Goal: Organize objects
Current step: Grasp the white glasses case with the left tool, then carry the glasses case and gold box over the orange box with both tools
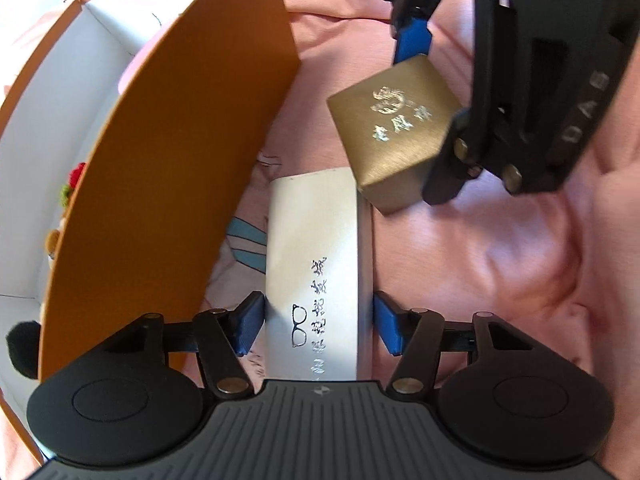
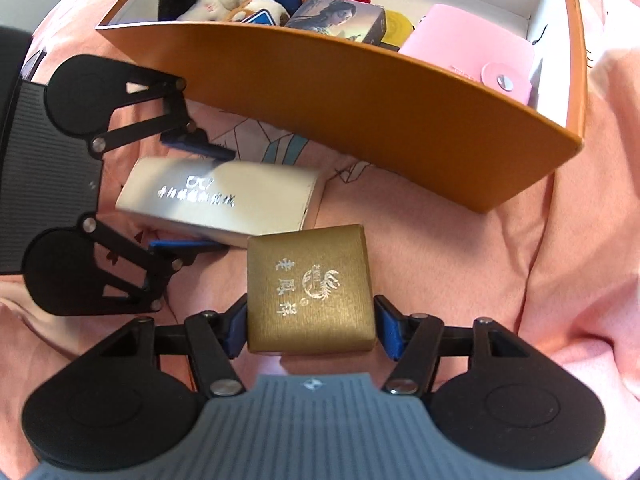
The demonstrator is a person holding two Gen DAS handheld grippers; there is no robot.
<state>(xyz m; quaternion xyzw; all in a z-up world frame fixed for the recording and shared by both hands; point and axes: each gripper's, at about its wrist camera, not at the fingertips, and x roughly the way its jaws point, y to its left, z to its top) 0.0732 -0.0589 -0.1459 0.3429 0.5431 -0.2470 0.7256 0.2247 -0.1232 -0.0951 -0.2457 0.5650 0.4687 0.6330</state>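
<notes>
On the pink sheet, two boxes wait beside the storage box.

At 6 o'clock in the left wrist view, the long silver cardboard box (image 1: pixel 316 280) with glasses print lies between the left gripper (image 1: pixel 318 326) pads, apparently touching. The right gripper (image 2: pixel 310 326) straddles the square gold textured box (image 2: pixel 310 290), contact unclear. Risk: boxes touch, so lifting one may drag the other short of the orange cardboard box (image 2: pixel 340 96) at 12 o'clock.
</notes>
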